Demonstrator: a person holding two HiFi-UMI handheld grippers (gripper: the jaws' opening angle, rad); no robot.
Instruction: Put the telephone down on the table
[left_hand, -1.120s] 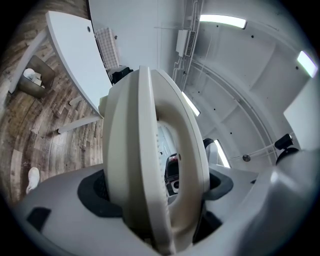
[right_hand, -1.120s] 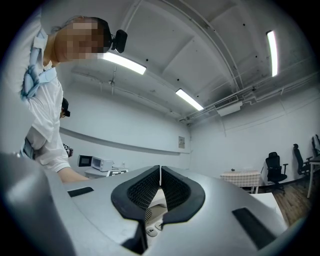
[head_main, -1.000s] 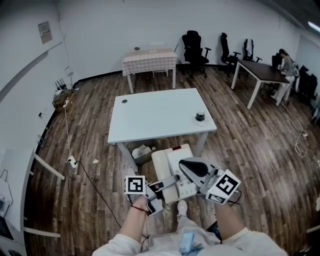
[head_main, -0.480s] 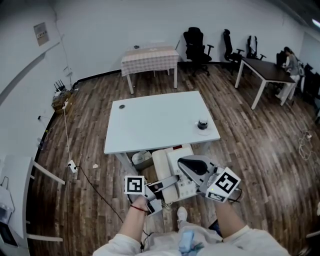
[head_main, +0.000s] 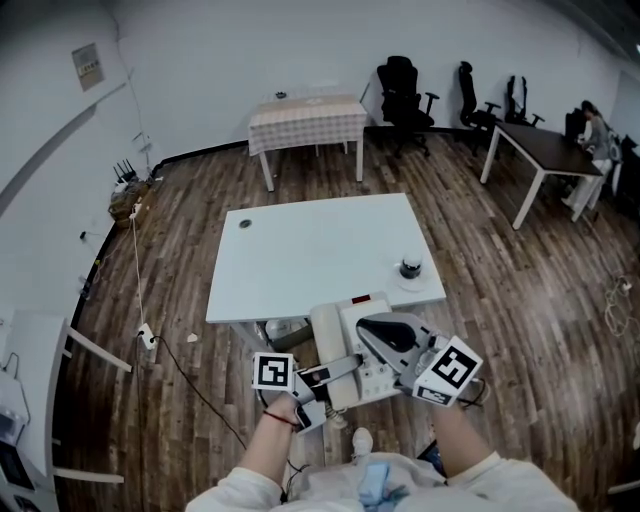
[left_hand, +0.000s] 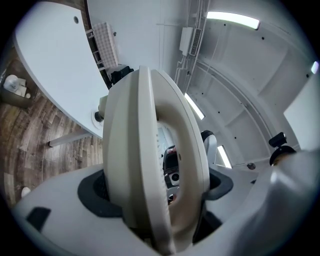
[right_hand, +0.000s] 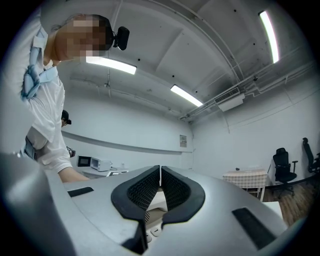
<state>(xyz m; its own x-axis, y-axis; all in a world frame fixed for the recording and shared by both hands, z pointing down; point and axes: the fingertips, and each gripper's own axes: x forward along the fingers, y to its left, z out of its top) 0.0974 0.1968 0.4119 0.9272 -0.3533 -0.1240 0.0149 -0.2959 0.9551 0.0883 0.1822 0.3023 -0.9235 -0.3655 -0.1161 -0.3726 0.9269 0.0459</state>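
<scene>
One bench (head_main: 320, 250) ahead: one cup (head_main: 410, 268), one dark disc (head_main: 245, 224). Left gripper (head_main: 345, 362) clamped on telephone (head_main: 362, 312); right gripper (right_hand: 160, 185) jaws together.

Cool, even overhead light fills the head view, leaving the white table (head_main: 300, 250) pale with only faint shadow beneath. Fisheye distortion bends the wall (head_main: 200, 60) and floorboards (head_main: 520, 300) at the edges. In both gripper views the ceiling light strips (right_hand: 111, 65) blow out, black vignetting rings the corners, and the close telephone handset (left_hand: 150, 150) is soft.
</scene>
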